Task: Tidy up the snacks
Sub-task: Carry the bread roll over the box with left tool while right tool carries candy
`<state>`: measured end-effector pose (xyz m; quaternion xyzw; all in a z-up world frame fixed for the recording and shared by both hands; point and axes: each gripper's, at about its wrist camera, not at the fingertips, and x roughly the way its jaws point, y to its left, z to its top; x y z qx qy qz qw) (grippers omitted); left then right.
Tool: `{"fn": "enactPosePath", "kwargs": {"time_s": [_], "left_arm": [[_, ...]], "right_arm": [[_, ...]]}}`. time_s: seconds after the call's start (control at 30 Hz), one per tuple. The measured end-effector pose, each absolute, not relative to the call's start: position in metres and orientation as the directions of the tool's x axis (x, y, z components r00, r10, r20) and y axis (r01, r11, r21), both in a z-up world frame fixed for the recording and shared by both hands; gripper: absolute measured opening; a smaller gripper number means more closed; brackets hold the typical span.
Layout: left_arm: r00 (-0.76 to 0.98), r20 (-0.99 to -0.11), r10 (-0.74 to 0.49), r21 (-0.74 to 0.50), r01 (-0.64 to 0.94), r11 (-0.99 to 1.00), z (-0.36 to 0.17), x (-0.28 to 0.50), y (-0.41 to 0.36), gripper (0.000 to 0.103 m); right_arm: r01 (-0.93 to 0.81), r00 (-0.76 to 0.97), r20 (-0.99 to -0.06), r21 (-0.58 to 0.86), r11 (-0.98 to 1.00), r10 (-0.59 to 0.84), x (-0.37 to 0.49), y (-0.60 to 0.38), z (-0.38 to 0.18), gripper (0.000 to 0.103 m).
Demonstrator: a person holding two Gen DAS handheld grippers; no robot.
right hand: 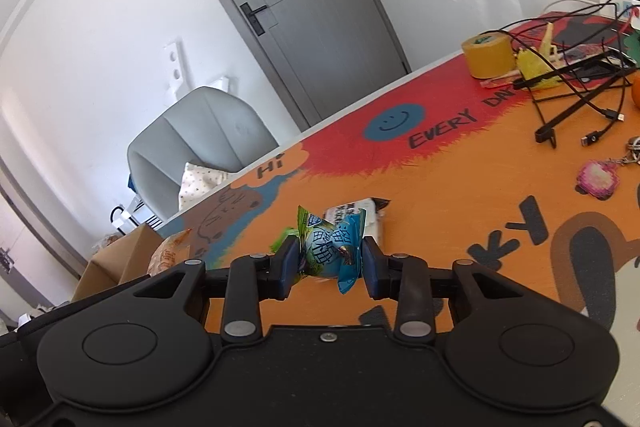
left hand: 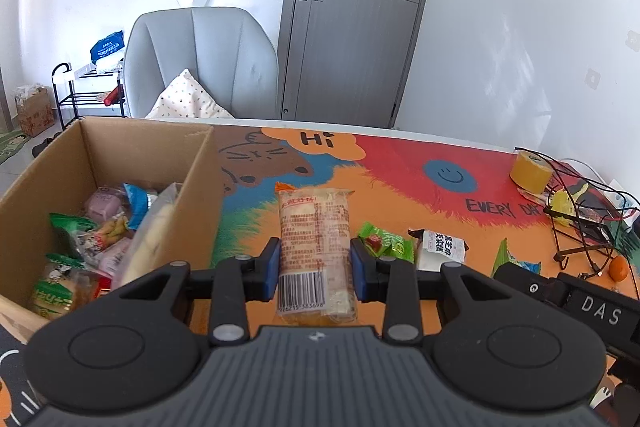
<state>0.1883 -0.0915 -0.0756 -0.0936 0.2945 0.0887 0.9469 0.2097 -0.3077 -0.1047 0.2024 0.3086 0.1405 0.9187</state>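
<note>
Your left gripper (left hand: 315,265) pinches the long cracker pack (left hand: 315,247), its long axis running straight out between the fingers; the cardboard box (left hand: 200,187) lies just left of them. Your right gripper (right hand: 331,263) clamps a blue-green snack packet (right hand: 330,247), probably farther from the box.

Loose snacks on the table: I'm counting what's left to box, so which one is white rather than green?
The white packet with black print, lying flat right of the green candy wrapper. The snack in the left gripper is clear and beige.
</note>
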Motion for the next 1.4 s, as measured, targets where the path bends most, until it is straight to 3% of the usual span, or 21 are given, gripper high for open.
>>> {"fn": "enactPosePath", "kwargs": {"time_s": [0.83,1.4], "left_arm": [[0.836,-0.499,0.228,-0.146,-0.34,0.929,-0.032,0.13,-0.003,0.034],[0.792,-0.556,0.251,-0.18,-0.41,0.894,-0.039,0.137,0.058,0.035]], "right_arm": [[-0.323,0.727,-0.453,0.438,0.839,0.516,0.184,-0.221,-0.066,0.034],[-0.407,0.681,-0.468,0.399,0.822,0.564,0.189,-0.158,-0.053,0.035]]}}
